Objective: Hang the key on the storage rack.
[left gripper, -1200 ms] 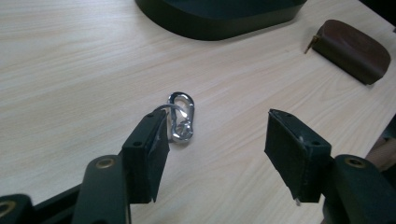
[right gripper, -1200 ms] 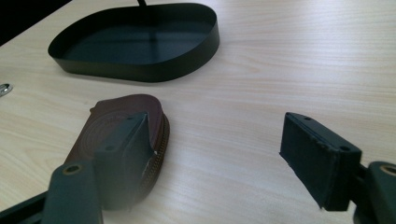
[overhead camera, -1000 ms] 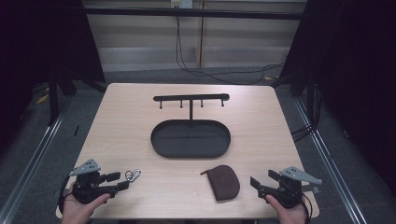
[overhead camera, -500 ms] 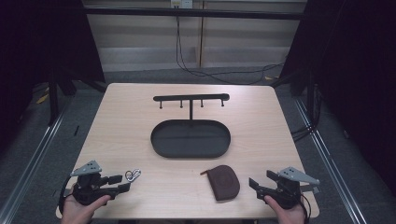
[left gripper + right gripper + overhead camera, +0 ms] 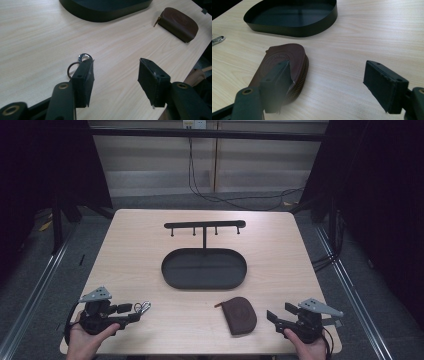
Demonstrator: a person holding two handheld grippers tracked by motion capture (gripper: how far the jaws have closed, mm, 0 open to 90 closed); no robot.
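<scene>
A small metal key ring (image 5: 143,307) lies near the table's front left. My left gripper (image 5: 128,313) points at it from the left. In the left gripper view the key ring (image 5: 83,57) lies just beyond and outside the left jaw. That gripper (image 5: 115,75) is open; its jaws have just been closing a little, with only bare table between them. A brown zipped leather pouch (image 5: 241,315) lies front right. My right gripper (image 5: 274,316) stands open beside it. In the right gripper view the pouch (image 5: 284,58) lies under and beyond the left jaw, and the gap of that gripper (image 5: 329,75) holds nothing.
A black oval tray (image 5: 167,270) sits mid-table, with a black hook rack (image 5: 205,225) on a post standing at its back. The tray's wall shows close ahead in the left gripper view (image 5: 105,13) and the right gripper view (image 5: 292,31). Bare wood lies between pouch and key ring.
My left gripper's jaws have narrowed slightly. Both hands, the key ring and the pouch stay where they were.
</scene>
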